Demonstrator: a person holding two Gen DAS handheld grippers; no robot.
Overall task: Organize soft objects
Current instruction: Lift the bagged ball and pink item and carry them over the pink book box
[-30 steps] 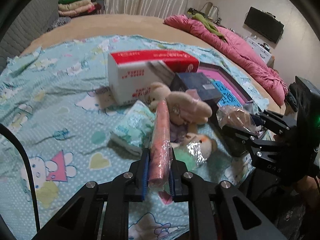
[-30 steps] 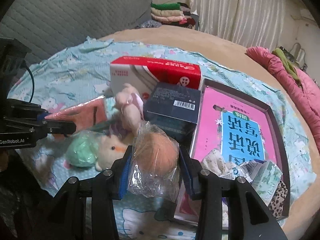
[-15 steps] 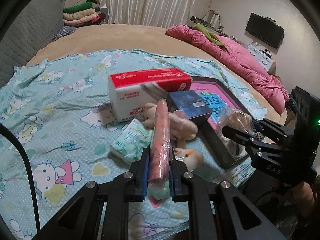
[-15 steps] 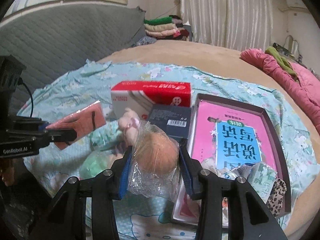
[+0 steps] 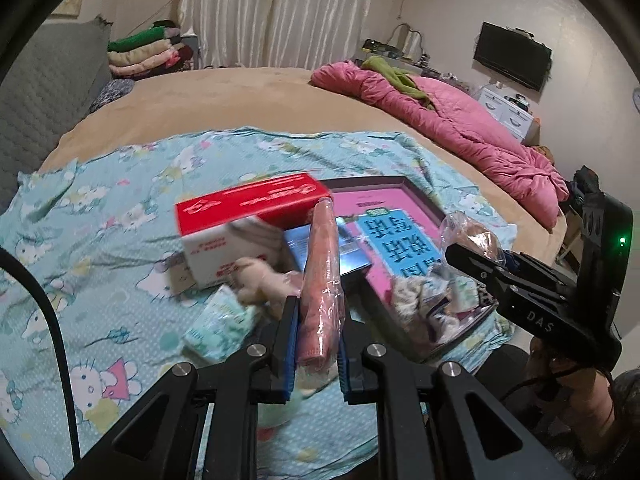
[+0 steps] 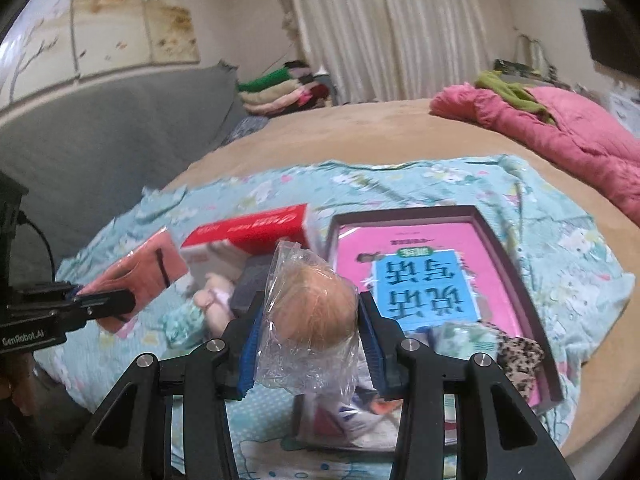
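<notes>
Left gripper (image 5: 316,320) pinching flat pink plastic-wrapped packet (image 5: 322,276); right gripper (image 6: 310,322) clamping clear crinkly bag with round peach-haired soft ball (image 6: 312,304), both lifted above the teal cartoon-print sheet (image 5: 100,240). Carrying level, keeping squeeze gentle, aiming over dark-rimmed pink shallow box (image 6: 504,240) beyond, avoiding red-and-white carton (image 6: 248,236).

Both fisheye views look forward and down along their own tongs, close over the bed (image 5: 248,96). Both show the red box (image 5: 248,212) mid-frame and the pink tray (image 6: 516,264); each catches the other tongs at a frame edge.
</notes>
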